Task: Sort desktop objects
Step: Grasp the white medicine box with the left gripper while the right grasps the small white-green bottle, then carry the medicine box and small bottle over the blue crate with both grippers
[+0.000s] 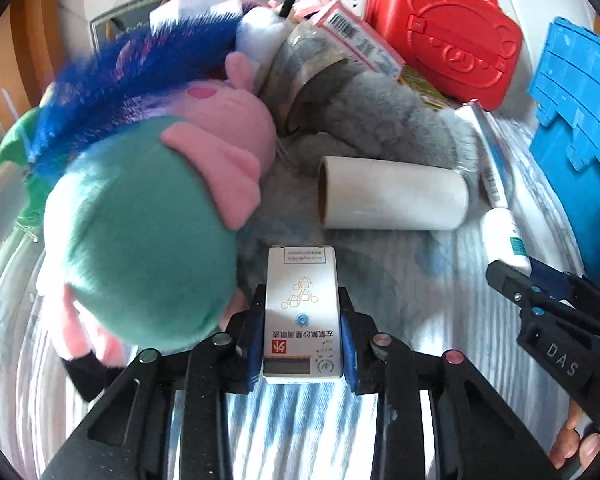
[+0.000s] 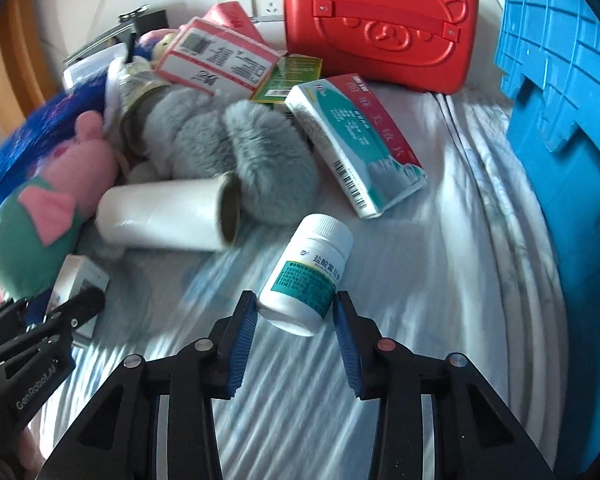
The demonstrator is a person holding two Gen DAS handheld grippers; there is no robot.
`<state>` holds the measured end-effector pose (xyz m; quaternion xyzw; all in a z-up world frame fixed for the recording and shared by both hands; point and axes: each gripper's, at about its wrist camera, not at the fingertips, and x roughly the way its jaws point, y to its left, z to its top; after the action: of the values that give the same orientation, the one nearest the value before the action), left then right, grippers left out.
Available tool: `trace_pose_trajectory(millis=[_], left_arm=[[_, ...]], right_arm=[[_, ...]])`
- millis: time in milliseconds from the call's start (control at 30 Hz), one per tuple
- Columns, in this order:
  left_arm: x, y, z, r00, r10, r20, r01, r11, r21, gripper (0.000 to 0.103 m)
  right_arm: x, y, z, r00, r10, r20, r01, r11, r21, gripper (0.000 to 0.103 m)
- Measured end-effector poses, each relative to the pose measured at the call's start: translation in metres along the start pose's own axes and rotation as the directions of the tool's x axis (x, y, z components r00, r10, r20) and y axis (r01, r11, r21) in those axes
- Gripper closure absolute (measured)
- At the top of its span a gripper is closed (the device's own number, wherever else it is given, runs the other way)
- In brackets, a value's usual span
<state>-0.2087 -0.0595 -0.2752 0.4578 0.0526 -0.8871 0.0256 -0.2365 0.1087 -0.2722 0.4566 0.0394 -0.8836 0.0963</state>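
The blue crate stands far to the right of the fingers, and the red case lies well ahead of them; I judge these are the places where sorted things go. Between, the toys and boxes lie in one heap: a green and pink plush, a grey plush, a white roll.

The left gripper has its fingers narrowly closed on both sides of a small white box, gripping it by its long sides. The right gripper has closed against a white pill bottle, which tilts between the blue pads.

Everything lies on a wrinkled pale sheet; wall sockets show behind.
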Motion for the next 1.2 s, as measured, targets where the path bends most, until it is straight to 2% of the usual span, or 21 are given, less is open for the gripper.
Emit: trace_pose_trajectory(millis=[400,567,700,967,1067,1200], left_arm=[[-0.078,-0.011,0.006,0.988,-0.018,0.152,0.01,0.999,0.053,0.072],[-0.118,-0.013,0.009,0.974,-0.042,0.223,0.021,0.995,0.095,0.072],[-0.148,-0.017,0.013,0.961,-0.065,0.268,0.033,0.992,0.121,0.072],[-0.216,-0.032,0.024,0.919,-0.148,0.365,0.082,0.978,0.192,0.072],[-0.241,-0.044,0.029,0.897,-0.193,0.399,0.11,0.969,0.221,0.073],[-0.279,-0.072,0.037,0.854,-0.261,0.449,0.15,0.952,0.268,0.072]], right_arm=[[-0.077,0.029,-0.01,0.989,0.02,0.143,-0.015,0.999,-0.041,0.068],[-0.114,0.037,-0.007,0.98,0.016,0.197,-0.008,0.999,-0.044,0.068],[-0.153,0.047,-0.004,0.965,0.011,0.262,0.003,0.999,-0.051,0.068],[-0.236,0.054,0.004,0.915,-0.045,0.4,0.06,0.998,-0.027,0.068],[-0.271,0.049,0.006,0.891,-0.086,0.446,0.099,0.995,-0.006,0.068],[-0.322,0.031,0.009,0.853,-0.147,0.501,0.148,0.988,0.039,0.068]])
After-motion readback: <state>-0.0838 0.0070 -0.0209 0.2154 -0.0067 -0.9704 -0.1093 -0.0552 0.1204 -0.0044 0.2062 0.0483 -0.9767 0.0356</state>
